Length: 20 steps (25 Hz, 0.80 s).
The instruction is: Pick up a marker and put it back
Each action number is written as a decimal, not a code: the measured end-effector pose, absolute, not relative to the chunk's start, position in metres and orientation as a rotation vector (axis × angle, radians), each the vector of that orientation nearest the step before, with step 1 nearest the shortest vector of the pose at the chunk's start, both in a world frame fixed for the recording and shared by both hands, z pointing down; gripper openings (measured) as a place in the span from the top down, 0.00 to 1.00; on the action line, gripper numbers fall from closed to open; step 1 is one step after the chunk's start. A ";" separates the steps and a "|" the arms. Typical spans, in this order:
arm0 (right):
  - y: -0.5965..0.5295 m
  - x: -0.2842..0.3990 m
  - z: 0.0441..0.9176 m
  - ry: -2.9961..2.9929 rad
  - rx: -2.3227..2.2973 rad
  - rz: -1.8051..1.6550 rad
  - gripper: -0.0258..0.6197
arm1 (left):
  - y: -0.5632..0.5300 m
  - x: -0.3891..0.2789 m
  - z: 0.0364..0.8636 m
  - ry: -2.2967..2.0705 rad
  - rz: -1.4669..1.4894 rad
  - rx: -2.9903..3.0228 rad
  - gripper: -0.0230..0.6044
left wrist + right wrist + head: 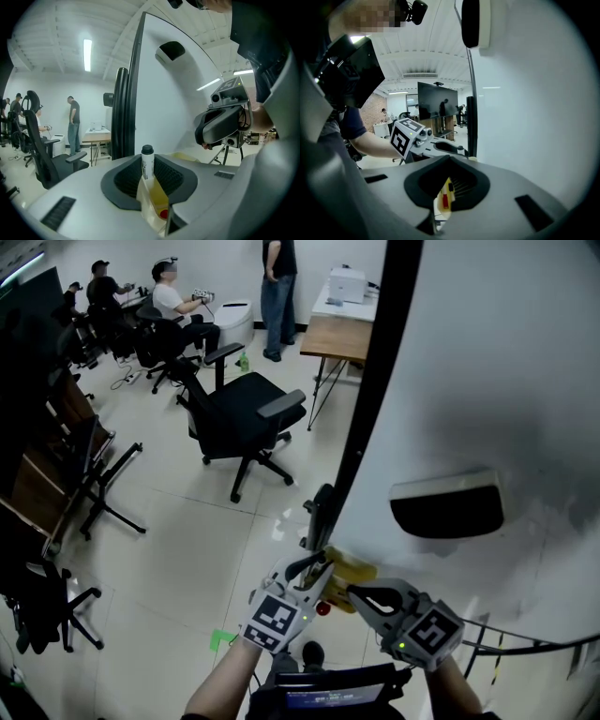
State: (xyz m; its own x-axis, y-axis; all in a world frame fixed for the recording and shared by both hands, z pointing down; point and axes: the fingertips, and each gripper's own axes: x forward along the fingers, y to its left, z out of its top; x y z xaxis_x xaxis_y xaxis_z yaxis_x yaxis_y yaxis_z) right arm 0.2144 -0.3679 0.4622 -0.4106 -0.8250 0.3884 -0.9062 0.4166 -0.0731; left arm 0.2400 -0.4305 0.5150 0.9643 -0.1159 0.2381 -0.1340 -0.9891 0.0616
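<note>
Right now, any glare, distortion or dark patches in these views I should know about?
Left gripper view: fisheye bends the whiteboard edge, ceiling-light streaks glare on it, and the marker is sharp. Right gripper view: black vignette corners, whiteboard evenly bright. Head view: grey patch above the eraser, shadow or residue unclear.

White marker (pixel 147 161), black-capped, between the grey, black-padded fingers (pixel 124 180) of the left gripper (pixel 151 183). Below it, a pale yellow holder (pixel 157 201) with a red spot inside. The cubes on this gripper and the right gripper (pixel 359 594) bear black-and-white squares. Beyond the fingers, a white whiteboard (pixel 487 381), black-framed.
</note>
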 end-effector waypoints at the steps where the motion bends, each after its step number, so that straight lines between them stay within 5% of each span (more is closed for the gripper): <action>1: -0.368 0.214 0.462 -2.385 1.499 0.392 0.94 | -0.429 0.240 0.515 -0.193 0.364 3.041 0.85; 20: -0.373 0.205 0.418 -2.500 1.486 0.294 0.94 | -0.418 0.221 0.424 -0.170 0.290 3.082 0.85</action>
State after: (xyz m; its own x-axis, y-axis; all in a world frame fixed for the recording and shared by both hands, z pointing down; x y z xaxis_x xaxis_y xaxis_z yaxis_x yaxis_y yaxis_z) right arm 0.2045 -0.3726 0.4182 -0.4655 -0.8376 0.2859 -0.8811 0.4692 -0.0599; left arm 0.2211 -0.4182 0.4237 0.9765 -0.1051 0.1882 -0.1128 -0.9931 0.0307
